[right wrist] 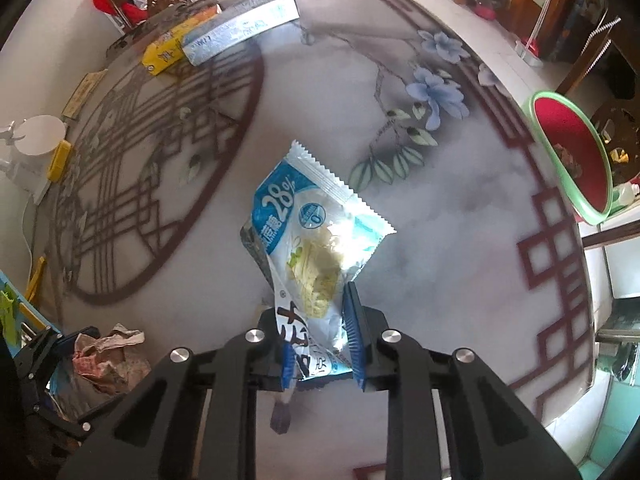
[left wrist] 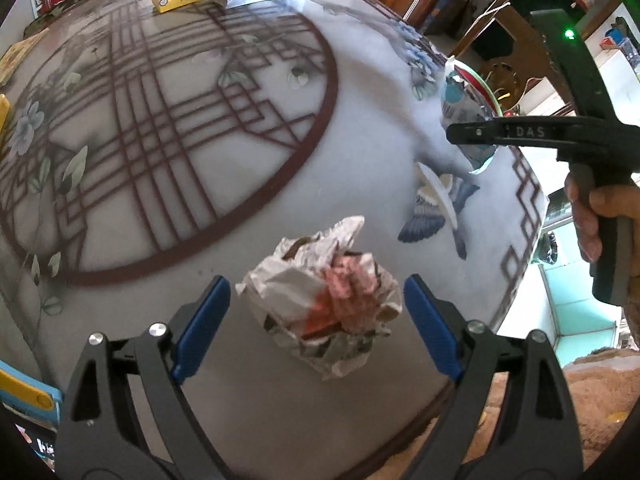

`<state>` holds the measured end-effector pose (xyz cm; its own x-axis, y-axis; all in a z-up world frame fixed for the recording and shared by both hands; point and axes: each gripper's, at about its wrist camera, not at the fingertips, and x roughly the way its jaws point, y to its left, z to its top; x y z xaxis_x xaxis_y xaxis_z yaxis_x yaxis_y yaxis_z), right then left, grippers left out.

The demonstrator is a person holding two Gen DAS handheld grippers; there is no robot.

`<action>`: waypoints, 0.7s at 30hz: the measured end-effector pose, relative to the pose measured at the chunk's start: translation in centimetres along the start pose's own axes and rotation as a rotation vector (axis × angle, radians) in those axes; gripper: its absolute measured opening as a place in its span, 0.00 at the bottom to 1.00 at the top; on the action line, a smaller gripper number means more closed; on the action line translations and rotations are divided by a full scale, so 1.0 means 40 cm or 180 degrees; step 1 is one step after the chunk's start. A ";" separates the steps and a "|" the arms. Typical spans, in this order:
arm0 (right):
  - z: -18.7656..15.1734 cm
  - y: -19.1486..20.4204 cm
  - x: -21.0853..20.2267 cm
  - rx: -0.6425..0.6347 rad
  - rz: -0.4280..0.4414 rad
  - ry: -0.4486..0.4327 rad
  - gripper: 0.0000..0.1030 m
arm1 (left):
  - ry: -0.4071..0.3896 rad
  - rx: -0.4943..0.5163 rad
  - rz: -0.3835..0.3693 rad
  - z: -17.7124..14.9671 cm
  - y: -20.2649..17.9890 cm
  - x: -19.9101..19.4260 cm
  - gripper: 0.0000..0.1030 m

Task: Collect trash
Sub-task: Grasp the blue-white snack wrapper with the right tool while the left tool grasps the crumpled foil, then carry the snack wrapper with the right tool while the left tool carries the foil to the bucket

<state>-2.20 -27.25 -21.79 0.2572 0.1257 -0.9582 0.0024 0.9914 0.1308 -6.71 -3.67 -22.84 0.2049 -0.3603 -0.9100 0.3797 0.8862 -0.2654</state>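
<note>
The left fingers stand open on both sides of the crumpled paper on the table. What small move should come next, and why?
Probably close the left gripper on the crumpled paper. Its blue fingers already stand open on either side of the paper, apart from it, so nothing is held yet. The right gripper already pinches the snack wrapper, so only this piece is still loose on the table.

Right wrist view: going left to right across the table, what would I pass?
White appliance → crumpled paper wad → blue-and-white snack wrapper pinched in the right tool → blue flower print → green-rimmed red bin past the table edge.
</note>
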 end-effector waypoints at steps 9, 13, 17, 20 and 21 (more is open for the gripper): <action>0.005 0.007 -0.022 0.0048 0.0047 -0.0040 0.21 | -0.0002 -0.0069 -0.0061 0.026 0.010 0.011 0.48; 0.011 0.023 -0.040 0.0045 0.0054 -0.0117 0.21 | -0.0233 -0.0263 -0.0029 0.070 0.028 -0.026 0.47; 0.026 0.042 -0.074 0.0003 0.0071 -0.0245 0.21 | -0.0485 -0.0414 -0.0022 0.133 0.032 -0.079 0.47; 0.033 0.054 -0.102 -0.0043 0.0073 -0.0349 0.21 | -0.0660 -0.0434 -0.0006 0.171 0.024 -0.117 0.47; 0.035 0.056 -0.110 -0.0052 0.0071 -0.0376 0.21 | -0.0708 -0.0439 -0.0013 0.183 0.022 -0.128 0.47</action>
<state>-1.97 -25.62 -16.91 0.3691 0.1435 -0.9182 -0.0201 0.9890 0.1465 -0.83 -3.16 -16.08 0.4028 -0.4056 -0.8205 0.2575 0.9105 -0.3236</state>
